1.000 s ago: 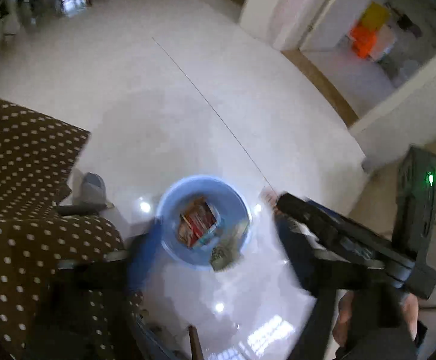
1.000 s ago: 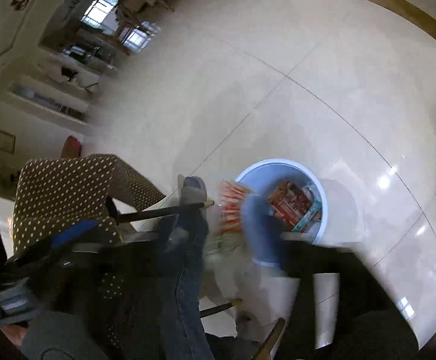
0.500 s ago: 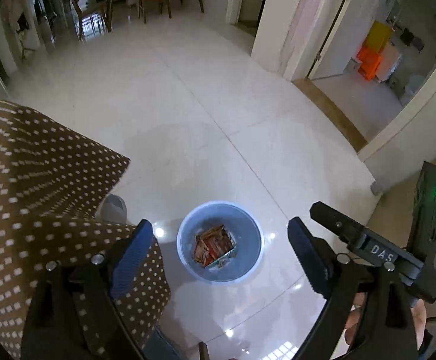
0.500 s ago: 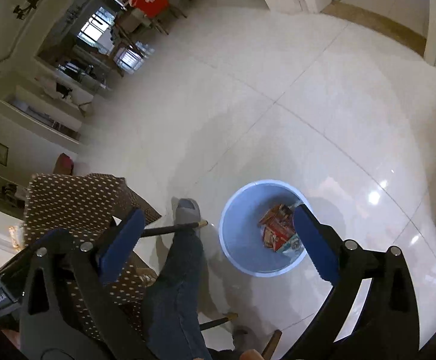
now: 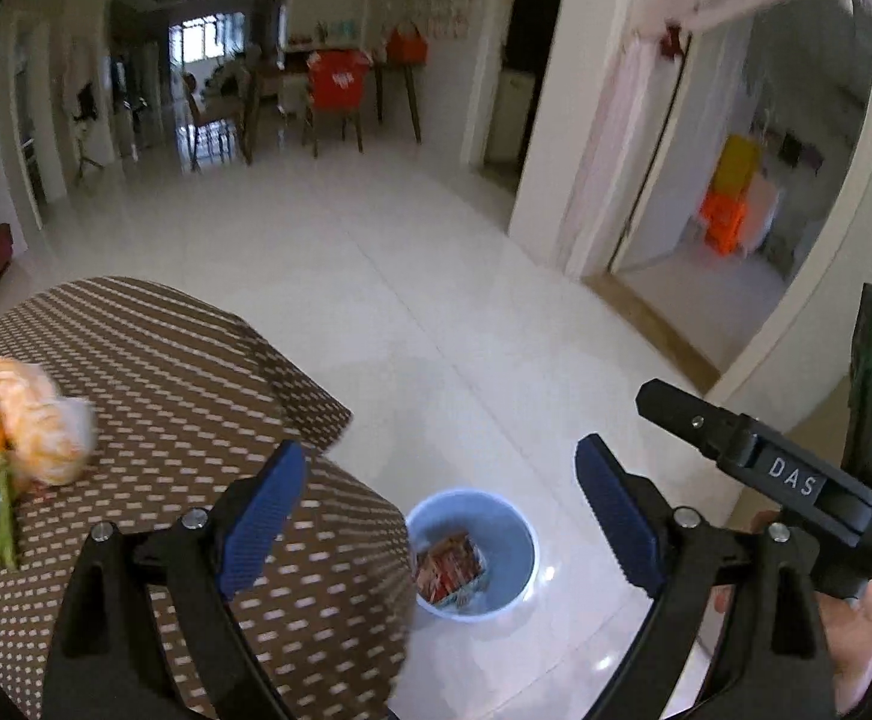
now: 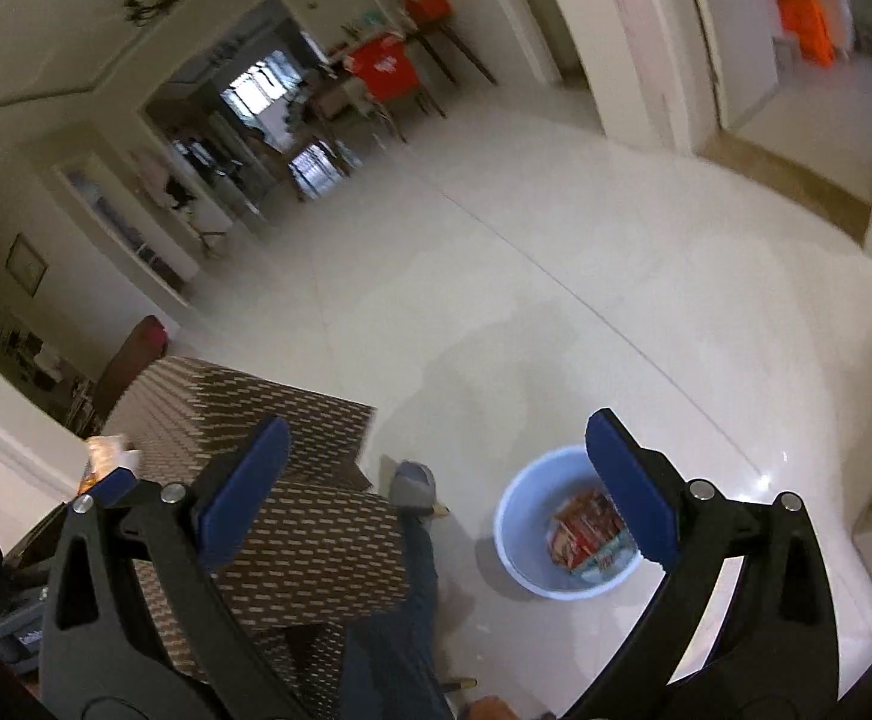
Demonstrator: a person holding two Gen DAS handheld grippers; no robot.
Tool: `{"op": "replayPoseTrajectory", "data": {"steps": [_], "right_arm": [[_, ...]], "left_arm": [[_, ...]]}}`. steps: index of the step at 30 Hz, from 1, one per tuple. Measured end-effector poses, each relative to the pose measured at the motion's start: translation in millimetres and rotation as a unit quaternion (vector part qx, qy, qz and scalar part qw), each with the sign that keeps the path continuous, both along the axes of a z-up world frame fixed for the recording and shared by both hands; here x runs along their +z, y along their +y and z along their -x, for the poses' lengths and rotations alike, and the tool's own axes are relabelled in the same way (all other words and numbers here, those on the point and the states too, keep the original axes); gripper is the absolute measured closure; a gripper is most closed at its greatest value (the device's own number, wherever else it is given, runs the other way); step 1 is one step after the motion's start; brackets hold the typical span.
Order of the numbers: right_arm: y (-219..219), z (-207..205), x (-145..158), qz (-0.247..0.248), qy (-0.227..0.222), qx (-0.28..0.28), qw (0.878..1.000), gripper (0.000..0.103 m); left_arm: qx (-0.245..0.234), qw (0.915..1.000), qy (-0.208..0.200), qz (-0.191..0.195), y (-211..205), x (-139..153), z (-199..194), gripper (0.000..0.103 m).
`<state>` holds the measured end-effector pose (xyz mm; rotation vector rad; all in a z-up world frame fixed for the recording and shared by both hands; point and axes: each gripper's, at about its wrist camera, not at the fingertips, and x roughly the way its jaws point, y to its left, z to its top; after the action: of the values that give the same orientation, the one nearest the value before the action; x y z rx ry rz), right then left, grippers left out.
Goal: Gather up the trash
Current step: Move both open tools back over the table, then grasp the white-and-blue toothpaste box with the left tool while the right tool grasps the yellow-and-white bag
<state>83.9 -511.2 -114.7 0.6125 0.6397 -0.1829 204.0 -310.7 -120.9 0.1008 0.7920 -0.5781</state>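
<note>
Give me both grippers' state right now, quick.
Left gripper: open, holding nothing.
Right gripper: open, holding nothing.

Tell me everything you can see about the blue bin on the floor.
The blue bin is a round, open-topped bucket, plastic by its look, standing upright on the pale glossy floor just beside the dotted tablecloth's hanging edge. Inside lie crumpled wrappers, mostly red, with some teal and white. No gripper touches it; no lid shows.
</note>
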Motion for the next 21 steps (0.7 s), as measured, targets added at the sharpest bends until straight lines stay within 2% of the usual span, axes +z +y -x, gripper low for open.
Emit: {"op": "replayPoseTrajectory", "data": {"steps": [3, 6, 9, 11, 15, 19, 21], "right_arm": [[30.2, -1.3, 26.4, 0.027, -0.030, 0.019, 0.999, 0.006], [64.9, 3.6, 60.8, 0.042, -0.086, 0.037, 0.995, 0.006], [98.8, 6.3, 84.0, 0.082, -0.134, 0.050, 0.986, 0.006], [122.1, -5.0, 87.1, 0.102, -0.146, 0.077, 0.981, 0.006], [160.9, -30.0, 81.0, 0.087, -0.111, 0.133, 0.981, 0.006], [205.1, -50.2, 76.5, 0.125, -0.083, 0.173, 0.973, 0.006], [218.9, -60.9, 72.9, 0.121, -0.074, 0.193, 0.971, 0.006]], "left_arm": [[0.025, 0.9990, -0.035, 0.014, 34.3, 22.3, 8.5, 0.013], [0.051, 0.9955, -0.076, 0.023, 72.0, 38.5, 18.4, 0.011], [0.077, 0.9906, -0.113, 0.004, 104.2, 44.6, 27.4, 0.010], [0.093, 0.9874, -0.128, -0.009, 125.6, 43.8, 28.5, 0.010], [0.129, 0.9837, -0.125, -0.013, 165.4, 38.0, 24.0, 0.010], [0.162, 0.9789, -0.123, -0.019, 209.1, 30.9, 24.0, 0.010], [0.172, 0.9766, -0.125, -0.032, 224.2, 28.0, 23.2, 0.010]]}}
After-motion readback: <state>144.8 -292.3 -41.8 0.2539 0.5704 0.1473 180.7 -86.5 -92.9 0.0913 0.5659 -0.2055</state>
